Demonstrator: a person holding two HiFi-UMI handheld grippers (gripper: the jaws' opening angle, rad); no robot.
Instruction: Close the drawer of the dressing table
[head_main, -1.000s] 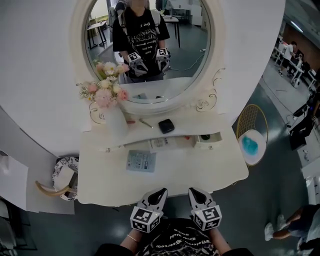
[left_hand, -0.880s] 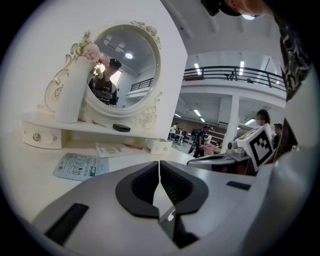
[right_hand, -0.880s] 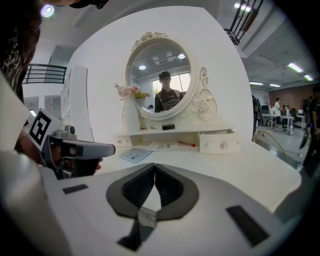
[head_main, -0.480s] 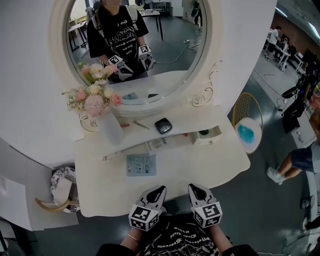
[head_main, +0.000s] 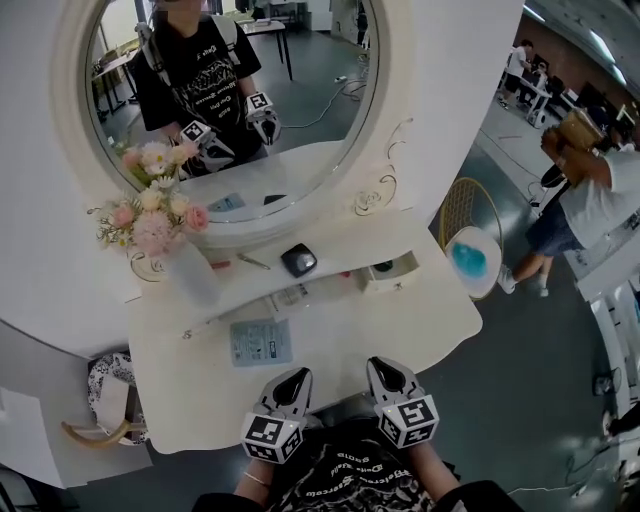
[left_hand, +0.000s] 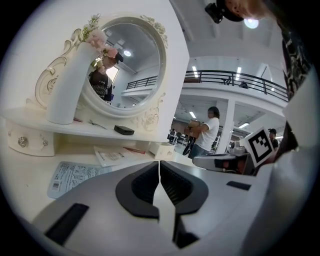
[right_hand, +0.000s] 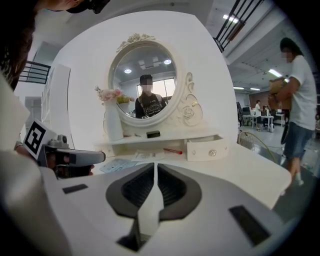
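I am holding left tool (head_main: 294, 379) and right tool (head_main: 385, 367) closed, both empty. The drawer (head_main: 392, 282) is standing open at 12 o'clock; pushing off-centre is risking jamming it askew.

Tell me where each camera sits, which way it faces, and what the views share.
Head view: on the person's head, looking steeply down at the dressing table; the left gripper, the right gripper and a black shirt show.
Left gripper view: on the left gripper, looking along its shut jaws at the vase and mirror; the right gripper shows at right.
Right gripper view: on the right gripper, looking along its shut jaws at the open drawer; the left gripper shows at left.
Shared: all three show the mirror.
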